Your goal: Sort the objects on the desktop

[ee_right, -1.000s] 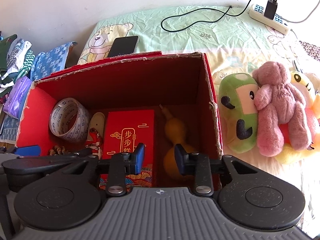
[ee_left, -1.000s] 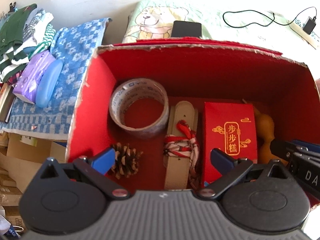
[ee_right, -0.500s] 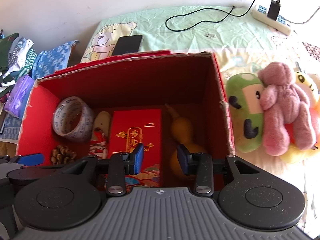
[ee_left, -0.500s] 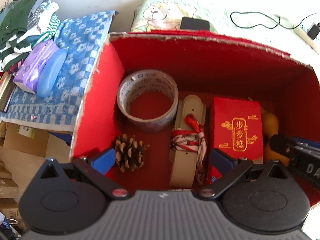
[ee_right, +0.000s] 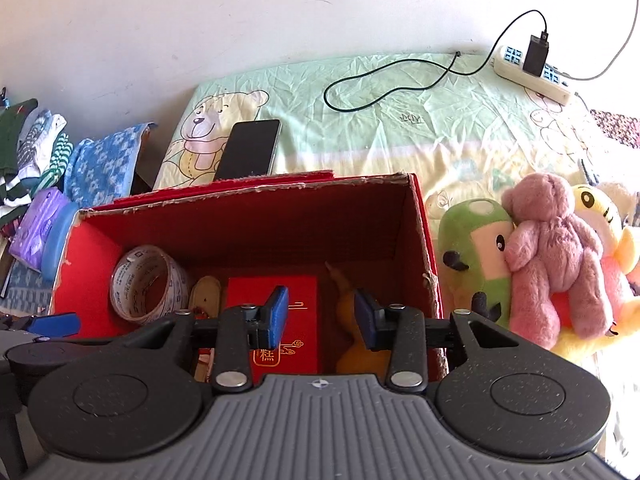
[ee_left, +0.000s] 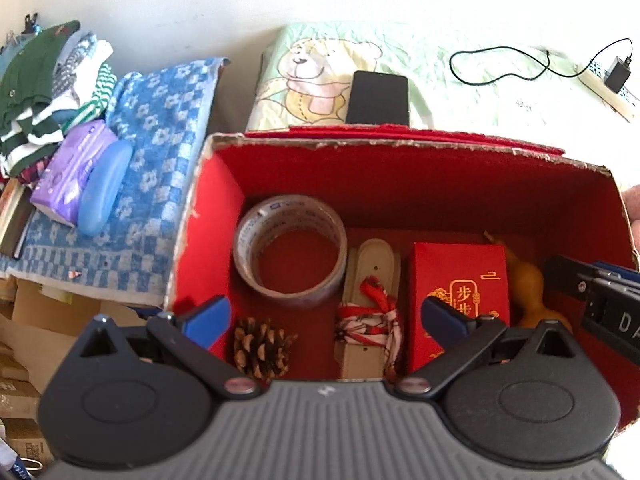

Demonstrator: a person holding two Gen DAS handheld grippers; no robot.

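Note:
An open red cardboard box holds a roll of tape, a pine cone, a beige strap tied with red-and-white cloth, a red gift packet and a yellow gourd. My left gripper hangs wide open over the box's near left part, with nothing between its fingers. My right gripper is open above the box. It hovers between the red packet and the gourd and touches neither. The tape roll lies at the left.
A black phone lies on the bear-print sheet behind the box. Plush toys crowd the box's right side. A power strip and cable lie at the far right. At the left, a blue towel carries a purple tissue pack and a blue case.
The right jaws have spread a little wider above the gourd. Both views have tilted slightly, so the box sits lower in the frames. The things in the box have not moved.

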